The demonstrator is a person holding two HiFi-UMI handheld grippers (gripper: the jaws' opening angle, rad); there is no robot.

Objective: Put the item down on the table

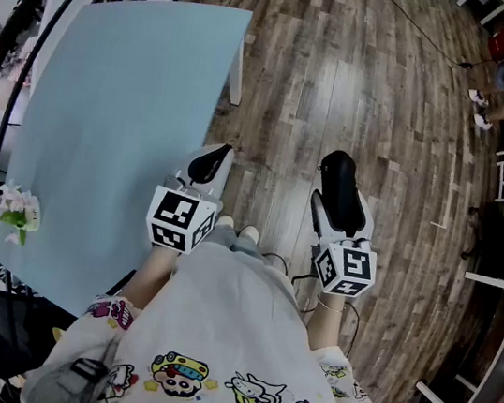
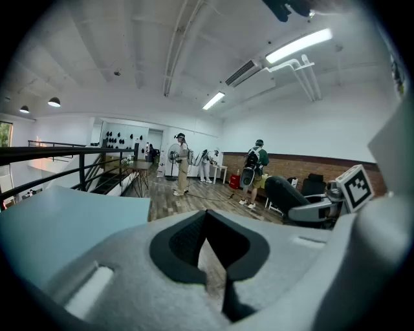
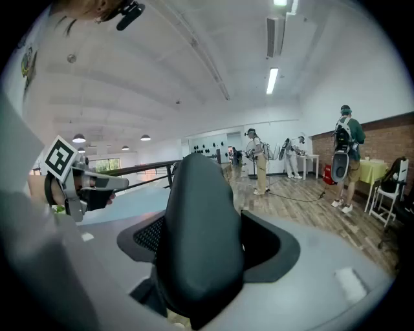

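while the item is not yet over the table, i note the scene from the left across. a pale blue flat-topped table [image 1: 124, 109] fills the left of the head view. a small bunch of white flowers with green leaves [image 1: 18, 209] lies near its near-left edge. the left gripper [image 1: 211, 159] hangs just beside the table's right edge, jaws drawn together with nothing between them. the right gripper [image 1: 340, 198] is out over the brown plank floor [image 1: 346, 87], well apart from the table. its jaws are clamped, spread wide, on a smooth black oblong item [image 1: 337, 176].

the item's long axis runs along the jaws, pointing forward from the wearer and slightly down. the table lies to the item's left, past the left gripper, so the holding hand is the farther one. my judgement: the right hand must carry leftward across the table edge and then lower, and the left gripper sits close to that path.
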